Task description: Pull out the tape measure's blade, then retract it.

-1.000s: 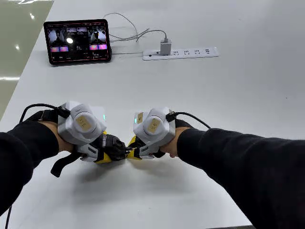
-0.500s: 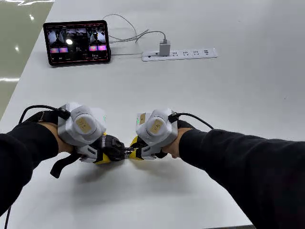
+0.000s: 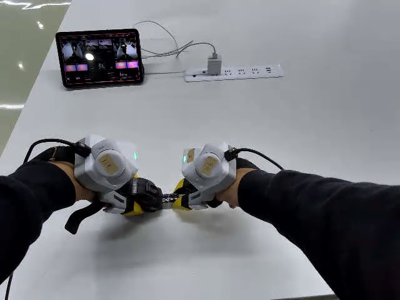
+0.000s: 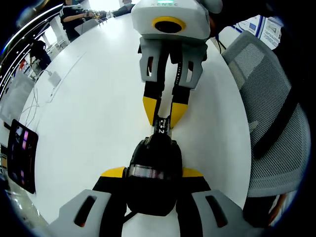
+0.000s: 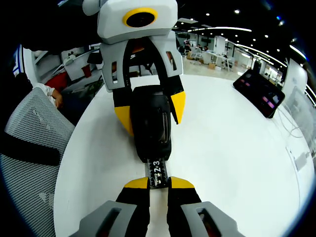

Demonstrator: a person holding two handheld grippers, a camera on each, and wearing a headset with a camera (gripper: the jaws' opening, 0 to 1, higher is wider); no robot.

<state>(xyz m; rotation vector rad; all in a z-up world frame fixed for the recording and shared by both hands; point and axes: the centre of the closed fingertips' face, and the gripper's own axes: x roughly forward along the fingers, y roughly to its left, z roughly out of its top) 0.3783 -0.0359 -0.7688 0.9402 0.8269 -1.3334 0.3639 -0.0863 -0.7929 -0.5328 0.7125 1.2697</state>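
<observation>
Black-cased tape measure [image 4: 152, 153] sits near the front edge of the white table [image 3: 281, 125], clamped between the yellow-tipped jaws of the left gripper [image 3: 140, 199]. Facing it closely, the right gripper [image 5: 157, 183] is pinched on the blade [image 5: 156, 173], and a short numbered stretch shows between them.

We've got a black tape measure [image 4: 153, 190] here, with a dark blade [image 5: 156, 173] and white numerals. The left gripper [image 4: 153, 172] and right gripper [image 5: 158, 183] are both light grey with black fingers and yellow tips. The table [image 3: 281, 125] under the tape measure is plain white. Beyond the tape measure we see a black tablet [image 3: 100, 56] glowing pink and purple, plus a white power strip [image 3: 250, 72].
</observation>
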